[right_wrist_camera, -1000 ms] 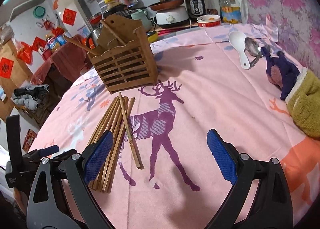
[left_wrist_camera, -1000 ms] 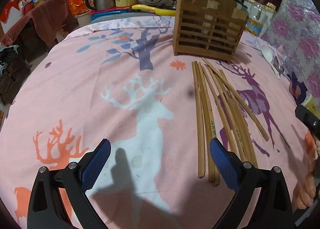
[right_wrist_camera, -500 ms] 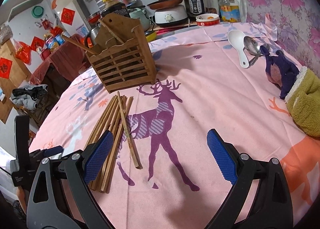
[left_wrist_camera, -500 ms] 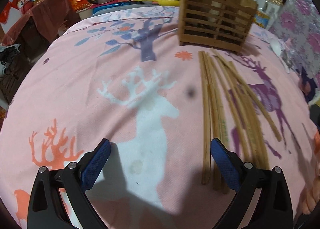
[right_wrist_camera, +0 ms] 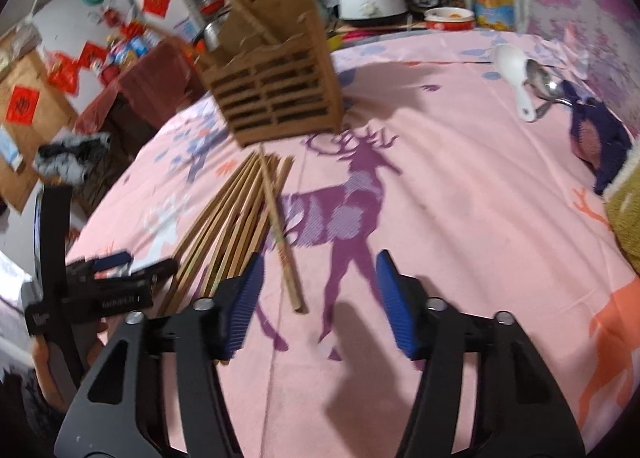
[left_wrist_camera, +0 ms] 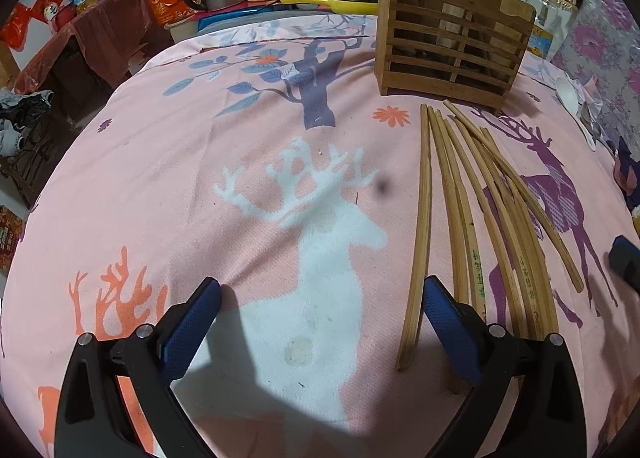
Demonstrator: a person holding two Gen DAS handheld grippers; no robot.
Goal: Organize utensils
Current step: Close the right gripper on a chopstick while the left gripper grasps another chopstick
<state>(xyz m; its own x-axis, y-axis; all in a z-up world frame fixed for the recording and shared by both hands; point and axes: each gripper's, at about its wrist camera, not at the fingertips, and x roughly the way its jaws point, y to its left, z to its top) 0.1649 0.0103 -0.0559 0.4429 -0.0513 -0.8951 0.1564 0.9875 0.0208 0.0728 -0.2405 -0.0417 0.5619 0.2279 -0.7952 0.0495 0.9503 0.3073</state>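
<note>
While green print on one of the chopsticks (left_wrist_camera: pixel 476 270) is staying illegible, the bundle is lying mid-right below one wooden holder (left_wrist_camera: pixel 448 34), left gripper (left_wrist_camera: pixel 320 322) gaping empty, right gripper (right_wrist_camera: pixel 320 298) closing on nothing.

holder (left_wrist_camera: pixel 452 38) top cut off

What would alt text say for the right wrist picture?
Right hand-held gripper, jaws closing on nothing, hovers over a pink deer-print tablecloth beside a pile of wooden chopsticks; a slatted wooden holder stands behind.
</note>
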